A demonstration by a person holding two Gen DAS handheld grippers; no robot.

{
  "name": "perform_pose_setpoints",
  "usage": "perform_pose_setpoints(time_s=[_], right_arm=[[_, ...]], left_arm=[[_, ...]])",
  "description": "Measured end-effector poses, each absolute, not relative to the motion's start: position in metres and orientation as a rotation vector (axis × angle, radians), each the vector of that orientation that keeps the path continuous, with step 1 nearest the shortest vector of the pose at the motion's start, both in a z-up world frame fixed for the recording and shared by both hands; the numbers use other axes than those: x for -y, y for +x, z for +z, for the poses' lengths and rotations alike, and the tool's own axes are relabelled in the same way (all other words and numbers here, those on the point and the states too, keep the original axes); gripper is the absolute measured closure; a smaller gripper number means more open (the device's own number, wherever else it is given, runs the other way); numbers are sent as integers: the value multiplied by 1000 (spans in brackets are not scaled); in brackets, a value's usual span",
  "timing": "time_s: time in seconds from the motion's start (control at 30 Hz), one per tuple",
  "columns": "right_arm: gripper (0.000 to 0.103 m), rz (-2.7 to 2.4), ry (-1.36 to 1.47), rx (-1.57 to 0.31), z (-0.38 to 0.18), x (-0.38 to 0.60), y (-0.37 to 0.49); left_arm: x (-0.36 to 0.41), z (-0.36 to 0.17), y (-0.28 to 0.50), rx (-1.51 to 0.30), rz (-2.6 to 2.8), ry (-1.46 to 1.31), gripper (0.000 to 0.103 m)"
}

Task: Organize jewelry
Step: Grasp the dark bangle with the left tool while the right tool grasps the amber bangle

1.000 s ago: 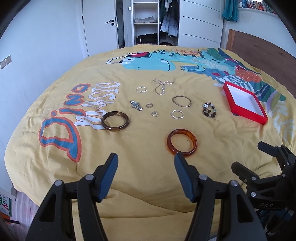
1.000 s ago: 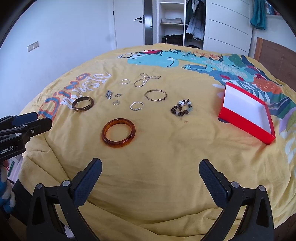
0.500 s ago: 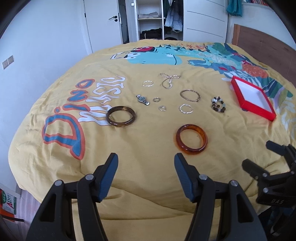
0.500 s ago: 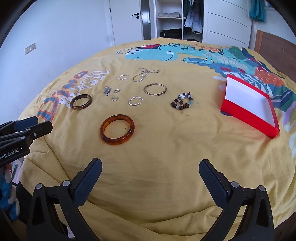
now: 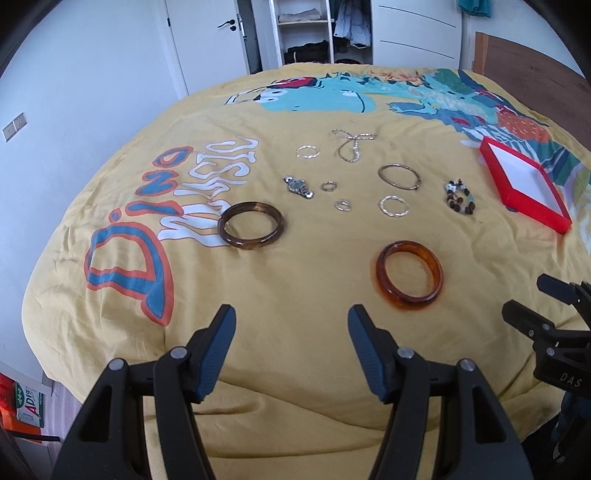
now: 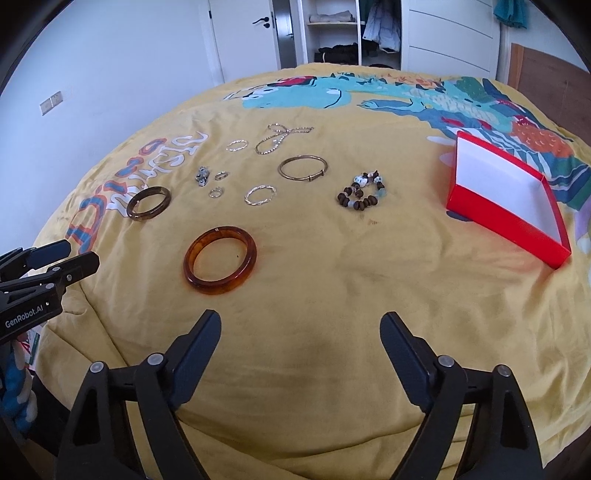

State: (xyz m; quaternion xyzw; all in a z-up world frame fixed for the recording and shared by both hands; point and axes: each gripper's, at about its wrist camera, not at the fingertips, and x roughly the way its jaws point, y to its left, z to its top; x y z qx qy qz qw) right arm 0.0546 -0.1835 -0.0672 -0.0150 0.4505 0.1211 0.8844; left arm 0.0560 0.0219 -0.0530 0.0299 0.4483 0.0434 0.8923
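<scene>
- The left gripper (image 5: pixel 291 325) is held open over the yellow bedcover (image 5: pixel 314 387), and nothing is between its jaws.
- The right gripper (image 6: pixel 301 330) is open too, and nothing is held. Its jaws have just been closing a little, with only cover under them.
- The jewelry is laid out on the cover, all of it loose. No piece is seen in the red box (image 6: pixel 506 218), which sits off to the right side.
- The orange bangle (image 6: pixel 220 260) is the nearest piece. It lies flat, just ahead of both grippers.
- The dark bangle (image 5: pixel 252 230) lies farther left, on the white letters.
- The bead bracelet (image 6: pixel 362 194) lies between the bangles and the box.
- The small rings (image 5: pixel 342 204) and the chain (image 5: pixel 351 146) are thin and lie low, so they could slip out of the jaws.
- The cover is soft and wrinkled. A fold could be pinched with a piece, and nearby pieces could then be dragged.
- A round bangle could be squeezed out sideways if it is grabbed off its middle.
- The chain could hang over the box edge when it is dropped in.
- The room is a bedroom: a white door (image 5: pixel 207 40), an open wardrobe (image 5: pixel 317 29) and a wooden headboard (image 5: pixel 532 70) are seen.
</scene>
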Motion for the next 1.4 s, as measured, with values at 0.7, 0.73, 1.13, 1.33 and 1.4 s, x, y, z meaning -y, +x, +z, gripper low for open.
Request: perform_pose_setpoints(time_s=[0.7, 0.73, 1.13, 1.33, 1.4], right_arm=[[52, 439, 8, -1010, -92, 148, 130], [52, 445, 7, -1015, -94, 146, 133], [57, 469, -33, -1069, -125, 128, 160], [61, 458, -194, -1026, -133, 108, 159], [64, 460, -256, -998, -134, 102, 156]], left_arm=[[-54, -72, 150, -937, 125, 18, 42], [-56, -75, 155, -942, 127, 12, 42], [-69, -128, 199, -1061, 148, 6, 43], [-72, -135, 206, -1058, 151, -29, 49], [-71, -134, 208, -1054, 152, -25, 66]])
